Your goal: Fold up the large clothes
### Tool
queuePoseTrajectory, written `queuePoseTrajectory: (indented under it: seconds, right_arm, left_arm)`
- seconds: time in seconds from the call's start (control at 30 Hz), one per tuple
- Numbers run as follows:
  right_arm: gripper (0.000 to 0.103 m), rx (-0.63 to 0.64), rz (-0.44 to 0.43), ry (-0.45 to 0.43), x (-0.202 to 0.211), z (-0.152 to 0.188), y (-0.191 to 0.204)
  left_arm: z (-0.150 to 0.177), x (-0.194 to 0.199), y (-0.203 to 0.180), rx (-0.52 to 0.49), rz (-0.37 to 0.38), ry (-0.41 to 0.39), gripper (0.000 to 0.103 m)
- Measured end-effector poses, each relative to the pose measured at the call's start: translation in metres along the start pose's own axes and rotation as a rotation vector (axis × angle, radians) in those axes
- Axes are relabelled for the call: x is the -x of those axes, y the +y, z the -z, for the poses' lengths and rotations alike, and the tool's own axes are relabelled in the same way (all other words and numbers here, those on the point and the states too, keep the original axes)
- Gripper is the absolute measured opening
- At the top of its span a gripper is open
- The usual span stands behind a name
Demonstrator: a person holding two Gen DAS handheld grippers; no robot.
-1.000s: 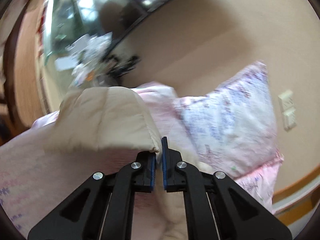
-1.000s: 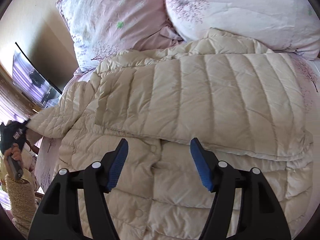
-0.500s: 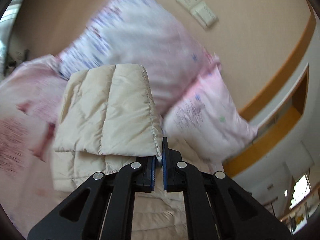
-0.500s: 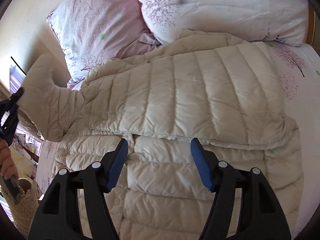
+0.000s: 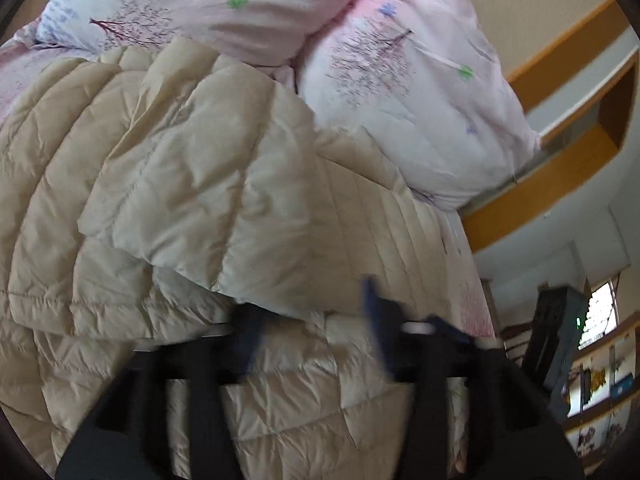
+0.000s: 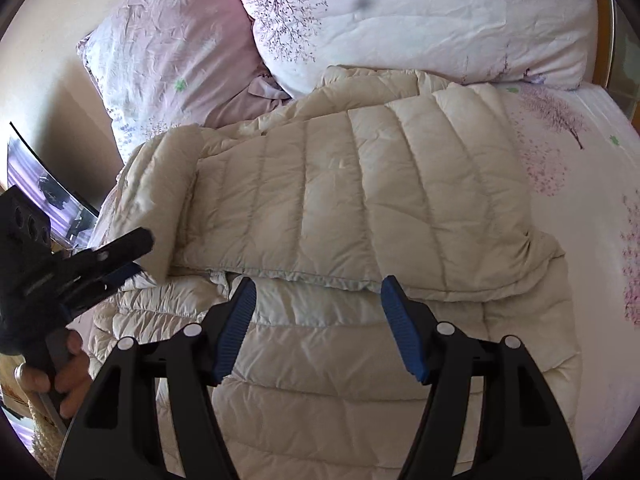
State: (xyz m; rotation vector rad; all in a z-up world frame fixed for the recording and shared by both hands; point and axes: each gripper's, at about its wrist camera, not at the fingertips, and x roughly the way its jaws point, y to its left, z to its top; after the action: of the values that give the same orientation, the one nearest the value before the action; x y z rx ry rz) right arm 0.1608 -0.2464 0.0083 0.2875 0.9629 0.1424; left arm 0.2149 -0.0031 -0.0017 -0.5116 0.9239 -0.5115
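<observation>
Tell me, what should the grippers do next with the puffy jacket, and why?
Probably the left gripper should pull back. Its jaws look open, and the sleeve already lies across the jacket. The right gripper hangs open above the hem, holding nothing.

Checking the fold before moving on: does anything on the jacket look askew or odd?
Mostly tidy. The sleeve folded over the jacket lies slanted at its left side, beside the left hand-held gripper.
</observation>
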Motion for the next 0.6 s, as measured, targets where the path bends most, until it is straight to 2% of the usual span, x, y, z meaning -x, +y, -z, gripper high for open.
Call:
queuePoseTrajectory:
  seconds: [0.07,0.13,0.2,0.27,0.37,0.47,0.6]
  right_arm:
    - [0.065,0.023,0.006,-0.019,0.005,-0.001,0.005]
    - [0.065,0.072,-0.001,-0.055,0.011,-0.003,0.019]
    - [0.065,0.142,-0.028,-0.087,0.016,-0.005,0.039]
    - [0.065,0.218,-0.059,-0.101,0.018,-0.004,0.061]
    - [0.065,0.372,-0.084,-0.121,0.013,0.002,0.107]
    - [0.065,0.553,-0.047,-0.140,-0.003,0.016,0.160]
    - [0.065,0.729,0.066,-0.169,-0.035,0.030,0.210]
  left_arm:
    - [0.003,0.016,-0.003,-0.032,0.024,-0.016,0.077]
    - [0.008,0.042,0.001,-0.044,0.074,-0.043,0.079]
    - [0.009,0.067,0.013,-0.040,0.091,-0.095,0.079]
    - [0.007,0.092,0.036,-0.007,0.059,-0.164,0.079]
    - [-0.003,0.105,0.068,0.084,-0.018,-0.215,0.079]
    - [-0.008,0.103,0.099,0.176,-0.050,-0.199,0.079]
    - [-0.007,0.087,0.127,0.272,-0.050,-0.155,0.079]
